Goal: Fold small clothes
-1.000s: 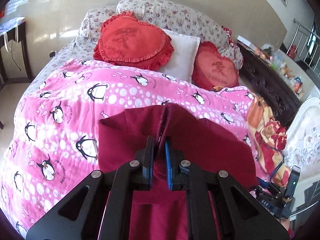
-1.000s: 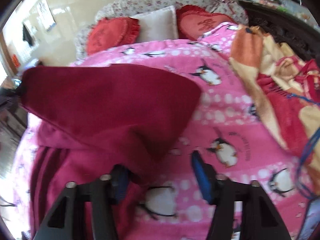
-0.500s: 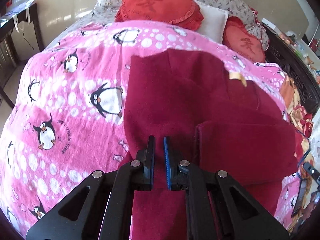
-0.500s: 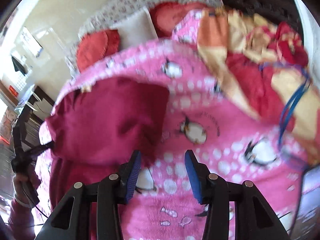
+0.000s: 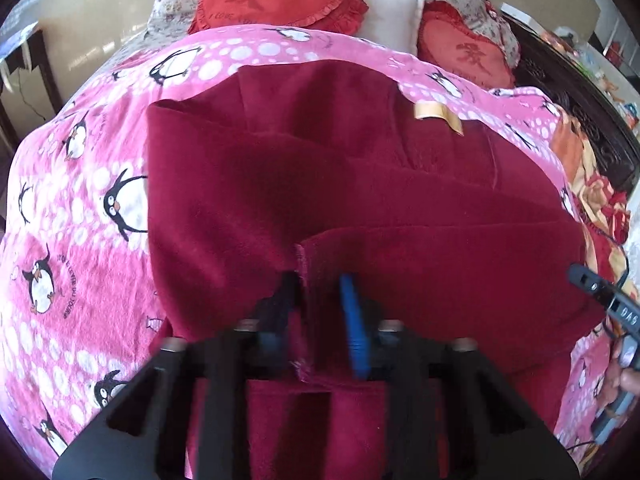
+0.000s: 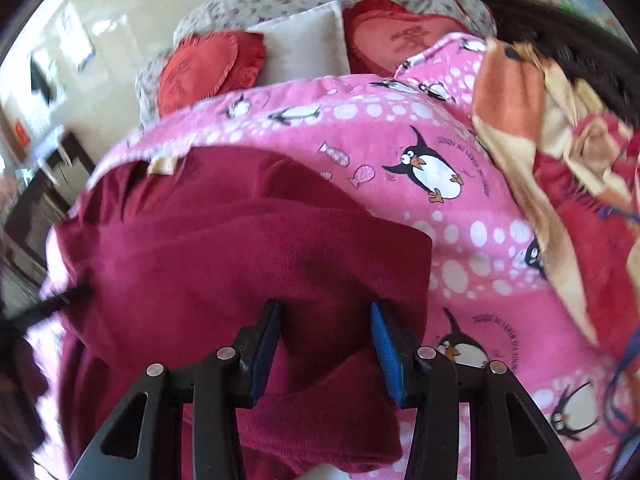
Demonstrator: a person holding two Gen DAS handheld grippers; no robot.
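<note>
A: Garment (image 5: pixel 360 184): 1 dark red fleece piece lying on the pink blanket (image 5: pixel 80 208) of the bed, partly doubled over, a folded flap on top and a tan label (image 5: pixel 438 114) showing at the far edge. The same garment (image 6: pixel 224 256) fills the lower left of the right wrist view.

B: State of the left gripper (image 5: pixel 318 300)?

A: Jaws narrow, with a raised hem of the flap standing between them. The view is blurred, so firm contact on both pads cannot be confirmed; it reads as a partial hold on that hem.

B: And the right gripper (image 6: pixel 325 328)?

A: Jaws wide apart, poised over the garment's near right corner. Cloth lies between and under the fingers, but nothing is pinched.

B: What step does this suggest?

A: Judged from the layout, 1 fold is laid and the near edge is being set or gathered for the next.

B: What could go wrong from here?

A: 3 risks. A loose left hold could let the hem slip, so the flap lands skewed. The right jaws could close on 2 or more layers, or catch the blanket beneath, and lifting would then drag the bedding and undo the fold. Soft fleece on a soft bed could also bunch rather than crease.

B: Anything nearby to snag?

A: An orange-and-red quilt (image 6: pixel 560 184) lies just right of the work area, apart from the garment.
</note>
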